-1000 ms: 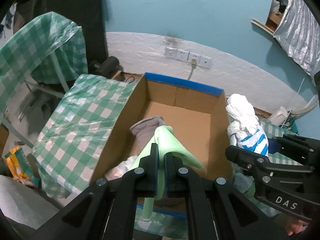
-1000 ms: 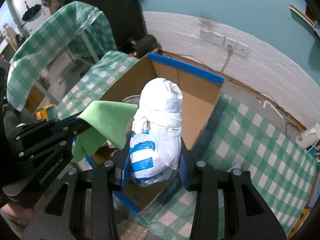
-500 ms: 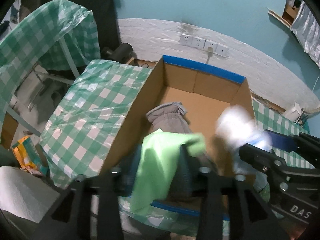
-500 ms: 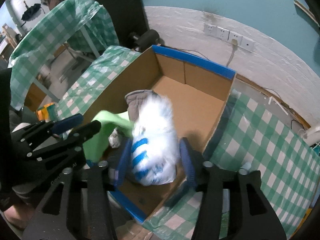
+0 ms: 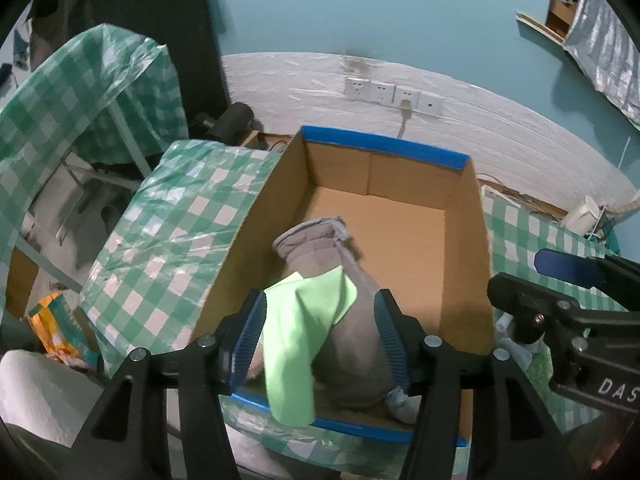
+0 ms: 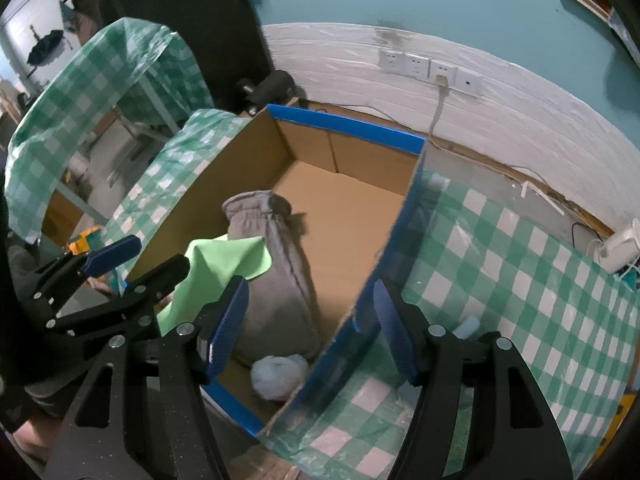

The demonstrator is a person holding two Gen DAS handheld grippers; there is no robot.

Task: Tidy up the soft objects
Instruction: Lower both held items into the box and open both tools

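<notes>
Both claws stood apart over the near end of the cardboard box: the left claw had just been opening, with the green cloth loose between its pads and no longer pinched, and the right claw had just been opening too, straddling the box's right wall with nothing gripped. The green cloth draped from the grey garment down over the near blue-taped rim, its long axis running from a raised point inside the box toward the near edge, its lower end hanging outside. The grey garment lay lengthwise along the box floor, cuffed end pointing to the far wall, its near end hidden behind the cloth and pads. A white plastic bundle sat in the near right corner of the box, partly cut off by the wall and blurred, so its blue stripes could not be made out. The box rested on the green-checked surface.
</notes>
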